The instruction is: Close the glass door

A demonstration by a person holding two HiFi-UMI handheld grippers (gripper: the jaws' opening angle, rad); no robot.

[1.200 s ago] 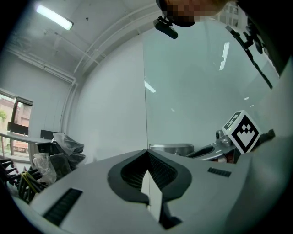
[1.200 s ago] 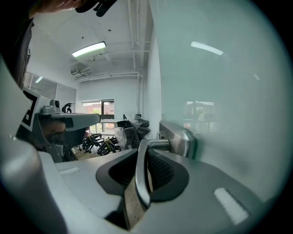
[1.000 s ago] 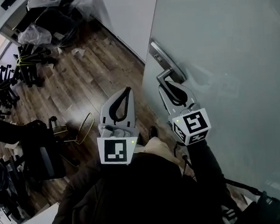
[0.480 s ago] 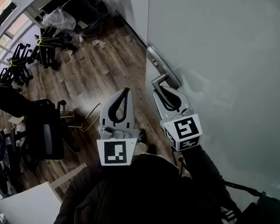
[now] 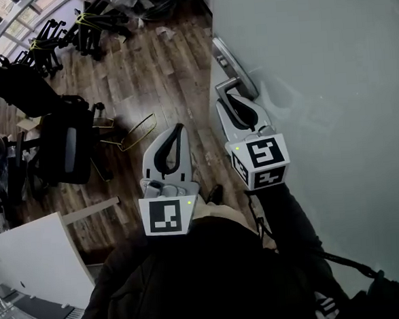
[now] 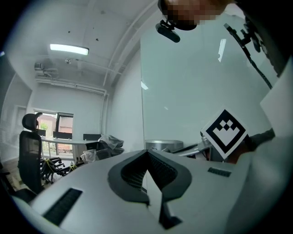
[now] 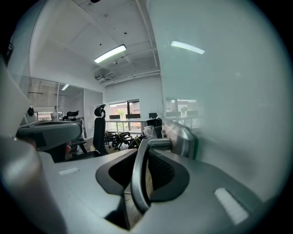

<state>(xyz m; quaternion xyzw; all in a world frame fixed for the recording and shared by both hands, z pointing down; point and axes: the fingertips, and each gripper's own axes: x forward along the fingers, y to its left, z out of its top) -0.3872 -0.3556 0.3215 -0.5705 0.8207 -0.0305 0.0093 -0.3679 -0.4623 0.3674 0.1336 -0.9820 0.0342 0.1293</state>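
Note:
The frosted glass door (image 5: pixel 329 58) fills the right of the head view. Its metal lever handle (image 5: pixel 227 85) juts from a long lock plate (image 5: pixel 236 65) at the door's edge. My right gripper (image 5: pixel 232 100) is shut around this lever. In the right gripper view the curved handle (image 7: pixel 138 180) runs down between the dark pads, with the door (image 7: pixel 219 91) close on the right. My left gripper (image 5: pixel 179 128) hangs free left of the door, shut and holding nothing. Its closed tips (image 6: pixel 147 153) point toward the door edge.
A black office chair (image 5: pixel 66 148) and a yellow wire frame (image 5: pixel 137 131) stand on the wooden floor (image 5: pixel 152 63) to the left. Several chair bases (image 5: pixel 41 44) are piled at the far left. A white board (image 5: pixel 29 259) lies at the lower left.
The right gripper has stayed on the handle and moved forward, away from my body, with the door. The floor and chairs have shifted right and down in the view. The left gripper is unchanged.

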